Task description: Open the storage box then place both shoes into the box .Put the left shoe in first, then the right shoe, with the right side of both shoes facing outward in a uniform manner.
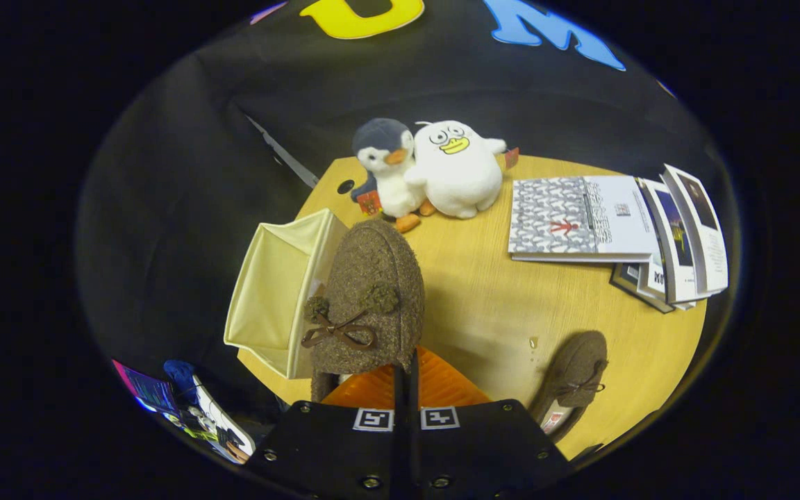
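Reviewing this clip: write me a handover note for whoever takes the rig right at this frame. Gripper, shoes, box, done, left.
Gripper: fingers closed together on the rear edge of the held shoe, which is lifted, toe pointing away, bow on top.
Storage box: cream fabric, at the table's near-left corner, already open, just left of the held shoe. Its inside looks empty as far as it shows.
Second shoe: lying on the table to the right of the fingers.
Done: box opened, first shoe picked up.
Left: set this shoe in the box, then fetch the second, both with right sides facing outward.
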The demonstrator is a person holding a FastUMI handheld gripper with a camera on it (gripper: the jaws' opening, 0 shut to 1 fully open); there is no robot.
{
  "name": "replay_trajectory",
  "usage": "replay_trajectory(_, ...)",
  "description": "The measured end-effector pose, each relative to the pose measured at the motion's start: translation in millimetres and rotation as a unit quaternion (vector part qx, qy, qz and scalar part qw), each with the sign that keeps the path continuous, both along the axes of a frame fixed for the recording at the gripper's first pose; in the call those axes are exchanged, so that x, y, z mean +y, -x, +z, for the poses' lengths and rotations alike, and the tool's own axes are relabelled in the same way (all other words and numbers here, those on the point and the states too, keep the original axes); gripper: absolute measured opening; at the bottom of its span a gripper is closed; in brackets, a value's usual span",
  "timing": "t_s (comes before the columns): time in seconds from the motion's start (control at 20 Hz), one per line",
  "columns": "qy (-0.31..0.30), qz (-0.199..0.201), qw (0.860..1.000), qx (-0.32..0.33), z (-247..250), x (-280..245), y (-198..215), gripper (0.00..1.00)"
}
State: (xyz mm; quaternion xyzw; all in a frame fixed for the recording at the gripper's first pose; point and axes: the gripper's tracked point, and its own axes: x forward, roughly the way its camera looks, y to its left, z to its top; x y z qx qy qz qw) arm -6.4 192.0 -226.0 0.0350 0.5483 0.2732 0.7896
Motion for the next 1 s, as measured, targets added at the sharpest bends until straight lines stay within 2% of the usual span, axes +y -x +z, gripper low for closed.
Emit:
replay_trajectory(0.3, -0.026, 0.074, 0.997, -0.023, 48.2, 75.1, -6.2, 0.0)
replay_trajectory(0.5, -0.034, 0.127, 0.991, -0.021, 51.5, 133.4, 1.0, 0.0)
replay_trajectory(0.7, -0.025, 0.17, 0.985, -0.012, 28.9, 177.1, 8.1, 0.0)
replay_trajectory(1.0, 0.027, 0.195, 0.98, 0.005, -23.5, 217.8, 2.1, 0.0)
